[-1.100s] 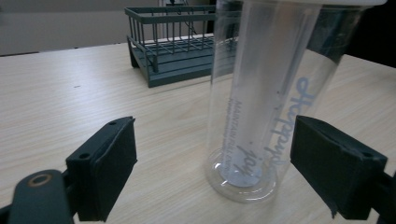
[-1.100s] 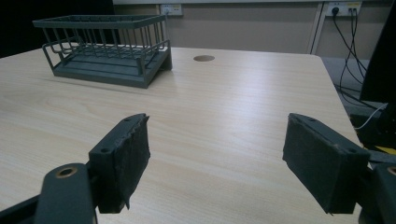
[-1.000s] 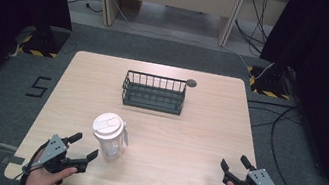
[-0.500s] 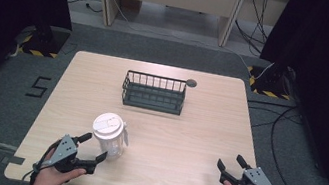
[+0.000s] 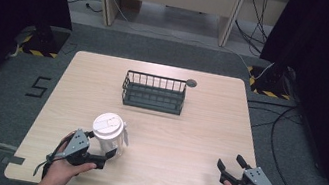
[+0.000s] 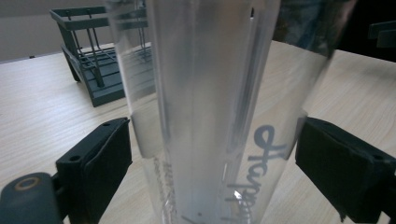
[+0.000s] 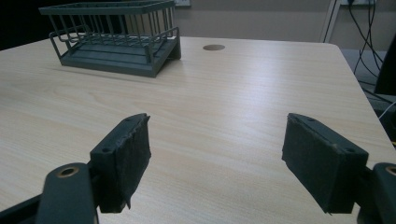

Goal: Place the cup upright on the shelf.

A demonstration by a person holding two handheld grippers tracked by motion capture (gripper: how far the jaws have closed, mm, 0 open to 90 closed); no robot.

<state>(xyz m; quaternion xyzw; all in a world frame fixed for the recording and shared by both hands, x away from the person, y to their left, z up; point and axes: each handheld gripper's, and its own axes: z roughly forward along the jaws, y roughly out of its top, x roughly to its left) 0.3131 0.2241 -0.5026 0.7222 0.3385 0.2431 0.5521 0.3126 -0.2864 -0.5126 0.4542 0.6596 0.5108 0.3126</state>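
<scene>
Left tool (image 5: 103, 149) spread around clear plastic tumbler with white lid (image 5: 109, 134) at near-left of surface, seemingly not yet gripping; right tool (image 5: 232, 167) spread, idle; lift remains.

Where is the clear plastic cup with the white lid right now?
In the high view, the clear cup stands upright near the table's front left, between the left gripper's open jaws, with the wire basket behind it.

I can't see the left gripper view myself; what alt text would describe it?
A clear plastic cup with grey lettering stands upright between the left gripper's two open black jaws, close to the camera. Behind it, on the pale wooden table, sits a dark wire rack.
</scene>
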